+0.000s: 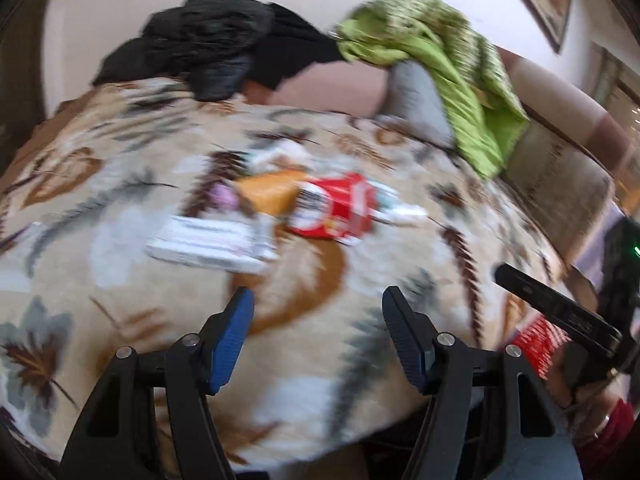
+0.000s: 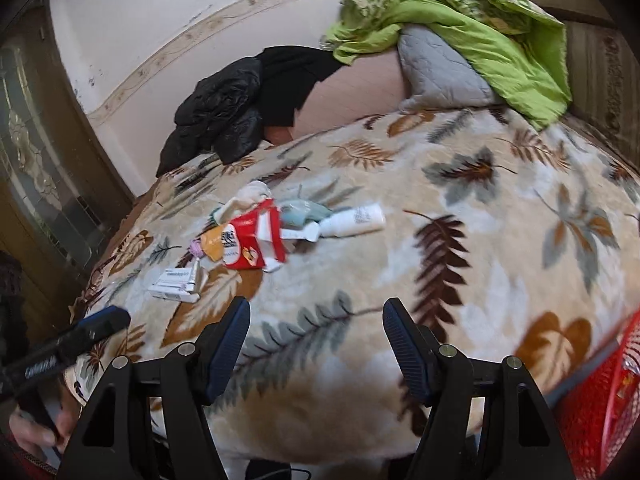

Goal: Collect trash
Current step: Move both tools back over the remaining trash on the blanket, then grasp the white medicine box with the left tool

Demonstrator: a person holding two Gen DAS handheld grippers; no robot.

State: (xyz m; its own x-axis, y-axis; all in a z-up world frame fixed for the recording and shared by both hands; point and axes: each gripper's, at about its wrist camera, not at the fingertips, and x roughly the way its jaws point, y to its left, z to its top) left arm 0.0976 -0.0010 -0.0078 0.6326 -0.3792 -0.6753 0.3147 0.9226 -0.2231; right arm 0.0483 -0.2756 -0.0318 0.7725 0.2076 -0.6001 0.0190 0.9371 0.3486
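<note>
Your left wrist view is heavily smeared by motion: the red carton [image 1: 340, 210], the white box [image 1: 208, 240] and the leaf-print blanket [image 1: 120, 208] all streak sideways, and any print on them is unreadable. Your right wrist view is much sharper; the red carton [image 2: 252, 240] and white tube [image 2: 356, 220] show crisp edges, with only slight softness toward the rim. Both views are lit by soft, even daylight, bright on the pale wall [image 2: 160, 20], with faint shadows and no harsh glare. Fisheye bending bows the blanket into a dome and darkens the corners.
</note>
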